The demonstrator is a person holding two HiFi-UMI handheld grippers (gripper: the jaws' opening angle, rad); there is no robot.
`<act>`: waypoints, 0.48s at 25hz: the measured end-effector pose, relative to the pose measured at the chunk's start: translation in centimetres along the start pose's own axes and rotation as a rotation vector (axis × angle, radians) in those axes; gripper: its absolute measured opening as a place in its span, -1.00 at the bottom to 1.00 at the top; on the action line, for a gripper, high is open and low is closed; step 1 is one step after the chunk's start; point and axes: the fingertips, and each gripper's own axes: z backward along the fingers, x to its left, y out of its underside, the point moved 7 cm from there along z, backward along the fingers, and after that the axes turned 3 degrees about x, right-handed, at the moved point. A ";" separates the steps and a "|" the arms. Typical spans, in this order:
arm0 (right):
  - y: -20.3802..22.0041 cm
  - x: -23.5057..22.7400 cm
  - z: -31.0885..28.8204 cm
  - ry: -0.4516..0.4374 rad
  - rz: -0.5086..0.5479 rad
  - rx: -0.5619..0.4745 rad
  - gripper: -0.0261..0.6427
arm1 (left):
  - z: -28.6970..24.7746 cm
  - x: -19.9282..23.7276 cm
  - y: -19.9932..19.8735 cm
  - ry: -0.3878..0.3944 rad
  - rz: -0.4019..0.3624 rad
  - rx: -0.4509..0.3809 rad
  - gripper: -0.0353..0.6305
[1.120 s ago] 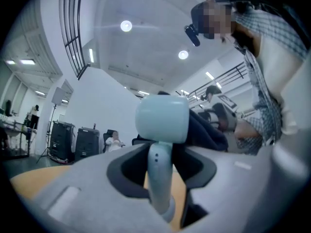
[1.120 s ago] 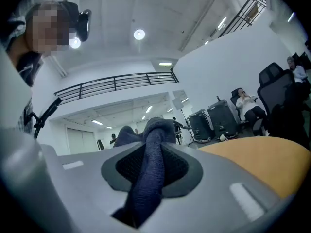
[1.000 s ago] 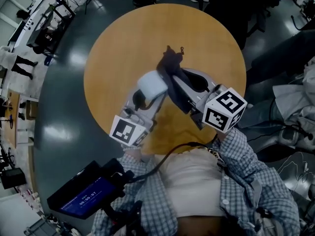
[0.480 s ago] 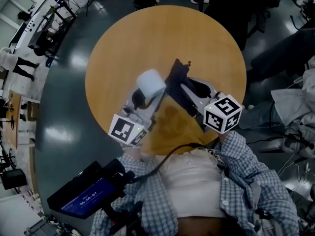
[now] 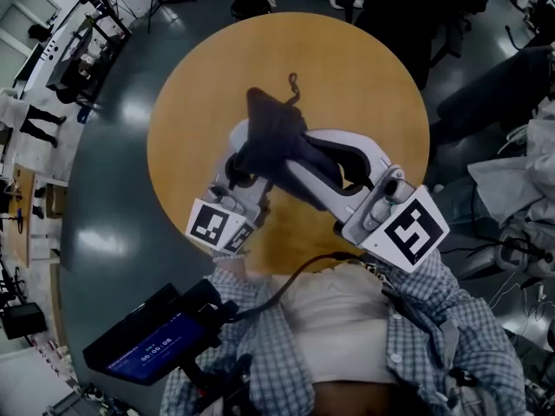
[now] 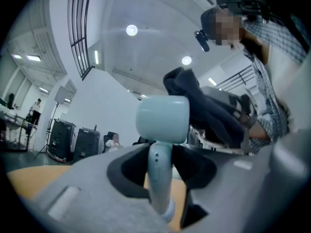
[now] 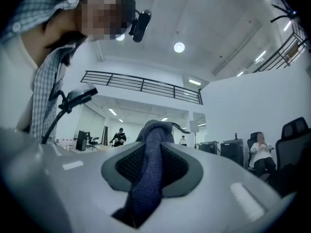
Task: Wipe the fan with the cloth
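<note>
My left gripper (image 6: 160, 181) is shut on the handle of a small pale blue hand fan (image 6: 162, 118), which it holds upright above the round wooden table (image 5: 355, 68). In the right gripper view a dark blue cloth (image 7: 148, 174) is pinched between the jaws of my right gripper (image 7: 146, 178). From the head view the cloth (image 5: 270, 133) lies over the fan's head and hides it, with the right gripper (image 5: 290, 159) right beside the left gripper (image 5: 238, 176). In the left gripper view the cloth (image 6: 206, 113) bunches against the right side of the fan's head.
Both grippers hover over the near half of the table, close to my body. A dark device with a lit screen (image 5: 147, 345) hangs at my waist on the left. A grey-green floor (image 5: 113, 189) surrounds the table, and desks and people stand far off.
The right gripper has risen, rolled and carried the cloth up and left onto the fan's head, which was bare before and is now covered. The left gripper has kept still.
</note>
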 end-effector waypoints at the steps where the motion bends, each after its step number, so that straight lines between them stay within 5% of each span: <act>1: 1.1 0.2 -0.2 -0.004 0.004 0.029 -0.65 | 0.0 0.0 -0.1 0.001 0.002 -0.007 -0.45; 12: 15.3 -2.2 2.1 0.069 -0.125 0.395 -0.65 | -0.1 -0.5 -1.0 0.030 0.024 -0.055 -0.45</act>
